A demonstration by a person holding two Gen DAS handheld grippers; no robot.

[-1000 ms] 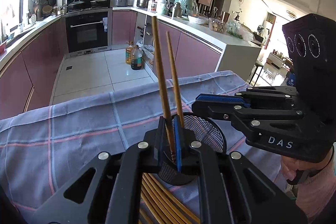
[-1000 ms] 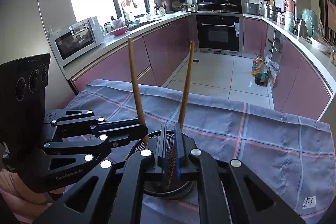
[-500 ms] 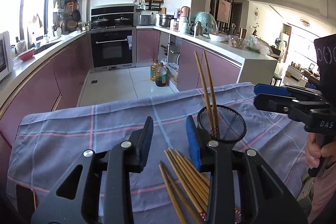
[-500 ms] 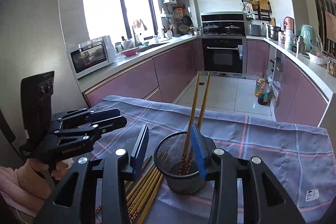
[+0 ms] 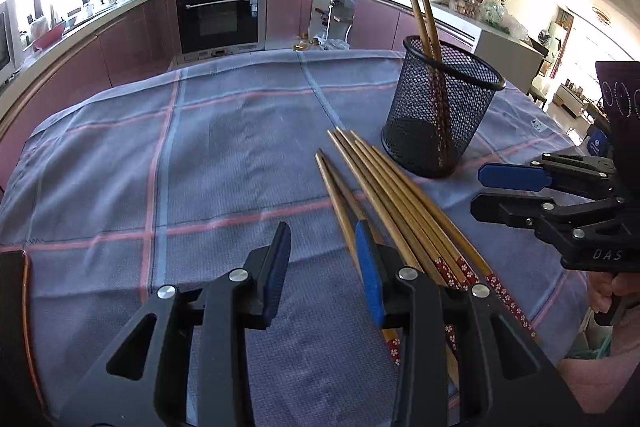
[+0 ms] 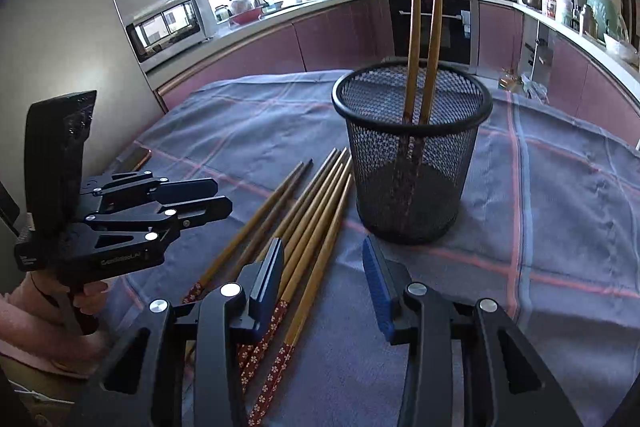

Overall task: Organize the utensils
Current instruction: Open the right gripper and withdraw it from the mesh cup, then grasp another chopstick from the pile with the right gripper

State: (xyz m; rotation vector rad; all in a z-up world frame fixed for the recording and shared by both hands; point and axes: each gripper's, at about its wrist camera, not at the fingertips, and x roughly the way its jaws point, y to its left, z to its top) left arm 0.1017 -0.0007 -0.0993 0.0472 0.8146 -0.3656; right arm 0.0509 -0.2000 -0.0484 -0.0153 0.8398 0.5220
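Item: loose chopsticks (image 5: 394, 203), wooden, a small bundle lying side by side on the checked cloth (image 5: 208, 155), thin tips toward the mesh cup (image 5: 436, 115), red flowered handle ends toward the person. Two more (image 6: 424, 39) already stand in the cup, leaning on its rim. Cup upright, just beyond the bundle's tips. Left gripper (image 5: 322, 271): jaws apart, nothing between the pads, its right pad over the leftmost sticks. Right gripper (image 6: 324, 275): jaws closing, pads not pressing anything, one or two sticks lying under the gap, the left pad over the bundle. Handling, as judged: light, stiff, smooth and round, so apt to roll or slip sideways under a pinch; lying flat and close together, hard to single out. Best hold: near the thicker patterned end, pads across the shaft, one stick at a time. Cup looks light and may tip if knocked.
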